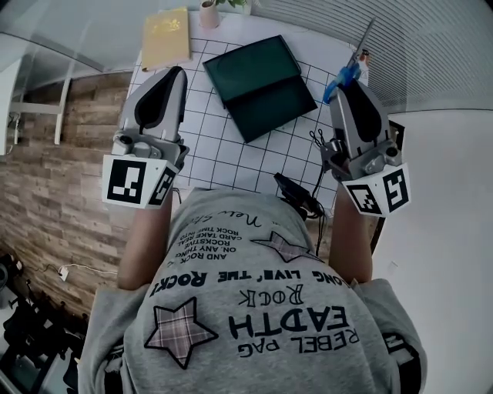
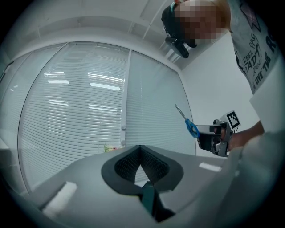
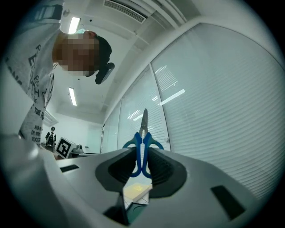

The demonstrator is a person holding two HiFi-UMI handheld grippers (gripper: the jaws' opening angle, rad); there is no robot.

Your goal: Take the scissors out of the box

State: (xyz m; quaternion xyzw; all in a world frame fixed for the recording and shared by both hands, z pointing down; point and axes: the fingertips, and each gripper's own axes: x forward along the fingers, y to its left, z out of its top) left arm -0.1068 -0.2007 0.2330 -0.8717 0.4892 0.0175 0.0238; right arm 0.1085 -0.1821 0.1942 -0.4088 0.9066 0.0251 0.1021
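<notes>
Blue-handled scissors (image 1: 344, 75) are held up in the air, above the table's right side. My right gripper (image 1: 350, 86) is shut on their handles. In the right gripper view the handles sit between the pads and the blades (image 3: 144, 119) point up past the tips of my right gripper (image 3: 142, 153). The dark green box (image 1: 262, 85) lies open on the gridded table (image 1: 223, 154), to the left of the scissors. My left gripper (image 1: 177, 73) hovers left of the box, its jaws together with nothing in them. The left gripper view shows my left gripper (image 2: 140, 149) and the scissors (image 2: 191, 128) off to the right.
A yellow book (image 1: 166, 38) and a small plant pot (image 1: 209, 11) stand at the table's far edge. A small black object (image 1: 317, 138) lies near the right edge. Window blinds (image 2: 80, 111) run behind the table. Wood floor (image 1: 62, 177) lies to the left.
</notes>
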